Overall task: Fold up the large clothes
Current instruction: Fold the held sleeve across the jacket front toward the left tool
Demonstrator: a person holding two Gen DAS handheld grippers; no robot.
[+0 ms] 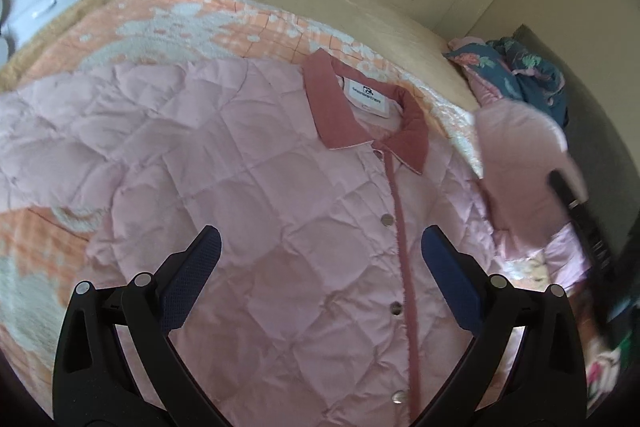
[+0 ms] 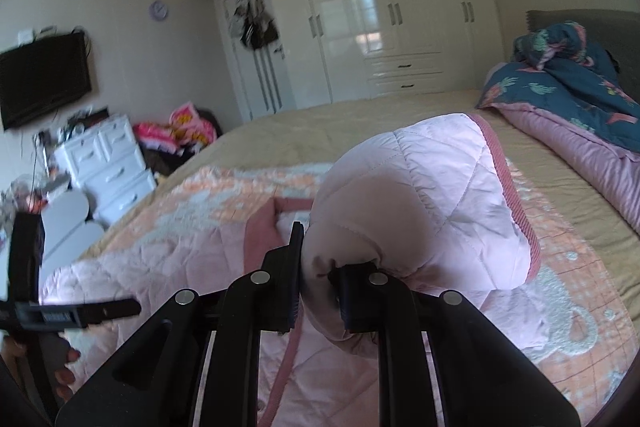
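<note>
Pink quilted jacket (image 1: 248, 211) lay flat on the bed (image 2: 400, 115), my left gripper (image 1: 320, 259) hovered spread above it, my right gripper (image 2: 318, 277) pinched the sleeve (image 2: 420, 195).

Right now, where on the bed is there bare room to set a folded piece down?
Free: the tan bedspread between the pink jacket and the wardrobe. Crowded: the orange blanket under the jacket, and the blue floral quilt heaped at the headboard end.
</note>
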